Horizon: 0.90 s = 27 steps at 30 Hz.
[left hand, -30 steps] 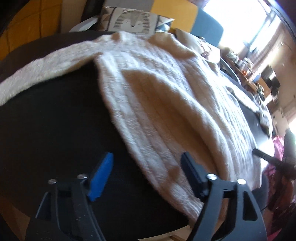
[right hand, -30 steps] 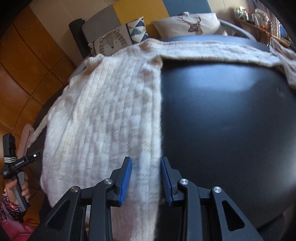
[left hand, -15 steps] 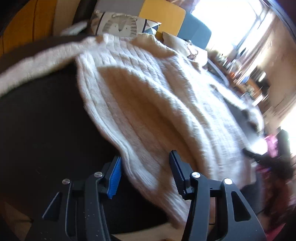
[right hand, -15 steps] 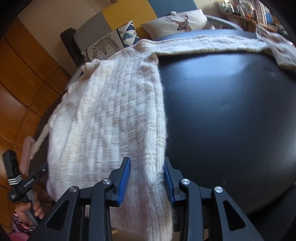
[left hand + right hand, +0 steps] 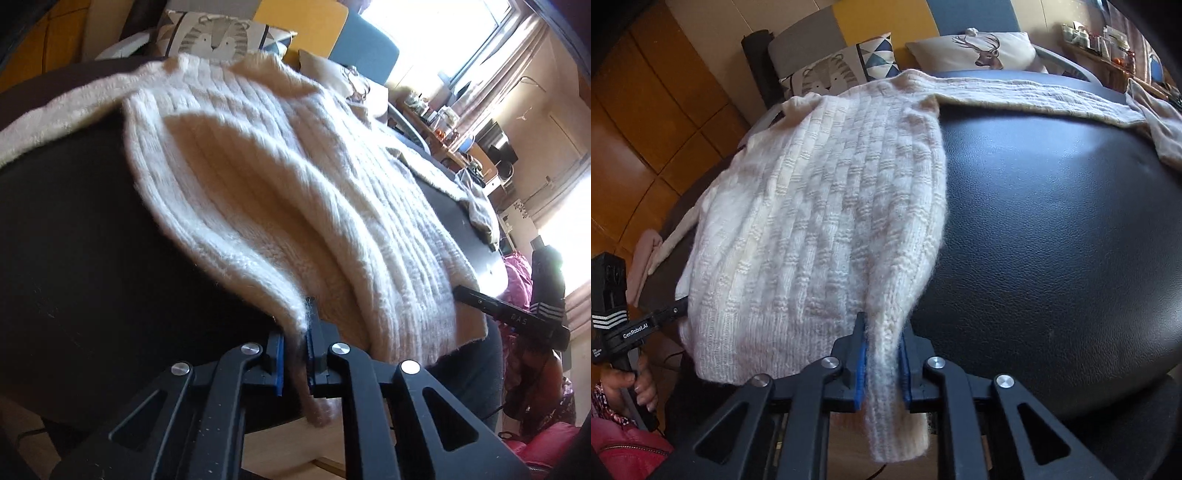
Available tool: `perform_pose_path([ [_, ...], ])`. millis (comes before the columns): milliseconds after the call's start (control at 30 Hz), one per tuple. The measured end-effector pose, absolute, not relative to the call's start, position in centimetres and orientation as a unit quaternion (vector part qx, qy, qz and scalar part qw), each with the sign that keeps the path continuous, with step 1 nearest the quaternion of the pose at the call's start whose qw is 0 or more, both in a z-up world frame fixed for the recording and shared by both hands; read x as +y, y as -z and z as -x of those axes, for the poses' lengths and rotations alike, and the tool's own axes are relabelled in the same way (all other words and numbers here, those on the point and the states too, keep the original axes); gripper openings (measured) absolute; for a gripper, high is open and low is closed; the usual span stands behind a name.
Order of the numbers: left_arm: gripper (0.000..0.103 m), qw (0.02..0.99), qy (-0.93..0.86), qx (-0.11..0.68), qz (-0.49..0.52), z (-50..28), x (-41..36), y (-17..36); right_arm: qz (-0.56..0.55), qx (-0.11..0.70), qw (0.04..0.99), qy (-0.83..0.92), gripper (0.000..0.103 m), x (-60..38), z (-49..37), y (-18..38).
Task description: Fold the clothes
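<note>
A cream knit sweater (image 5: 295, 192) lies spread on a black leather table (image 5: 81, 258), sleeves stretched out to the sides. It also shows in the right wrist view (image 5: 820, 206), on the same table (image 5: 1052, 240). My left gripper (image 5: 294, 345) is shut on the sweater's bottom hem at its left corner. My right gripper (image 5: 882, 356) is shut on the hem at the right corner, with fabric hanging down between the blue pads (image 5: 860, 363). The other gripper shows at each view's edge: the right one (image 5: 517, 317), the left one (image 5: 624, 332).
Printed cushions (image 5: 842, 70) and a sofa back stand beyond the table. A second beige garment (image 5: 1160, 122) lies at the table's far right edge. A cluttered desk (image 5: 443, 122) and a bright window are to the right. Wooden panels are at the left.
Both grippers have closed on the sweater's bottom hem. The left one moved in from the bare table onto the hem corner. The hem corners now rise slightly off the table.
</note>
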State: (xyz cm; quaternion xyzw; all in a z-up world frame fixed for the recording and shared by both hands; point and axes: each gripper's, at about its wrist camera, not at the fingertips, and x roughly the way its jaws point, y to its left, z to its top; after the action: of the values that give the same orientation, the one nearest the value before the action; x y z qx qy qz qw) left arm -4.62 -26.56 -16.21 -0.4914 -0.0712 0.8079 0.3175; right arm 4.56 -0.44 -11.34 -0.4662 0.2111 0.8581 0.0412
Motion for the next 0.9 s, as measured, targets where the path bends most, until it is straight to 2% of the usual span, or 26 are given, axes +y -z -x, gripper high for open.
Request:
perform_pose_path([
  [267,0.008,0.32,-0.817,-0.08,0.473,5.8,-29.6,13.2,0.448,0.248,0.029,-0.858,0.012,1.8,-4.8,10.1],
  [900,0.008,0.239,-0.815,-0.068,0.523,4.9,-35.9,16.8,0.488,0.233,0.051,-0.84,0.012,3.2,-5.6,11.4],
])
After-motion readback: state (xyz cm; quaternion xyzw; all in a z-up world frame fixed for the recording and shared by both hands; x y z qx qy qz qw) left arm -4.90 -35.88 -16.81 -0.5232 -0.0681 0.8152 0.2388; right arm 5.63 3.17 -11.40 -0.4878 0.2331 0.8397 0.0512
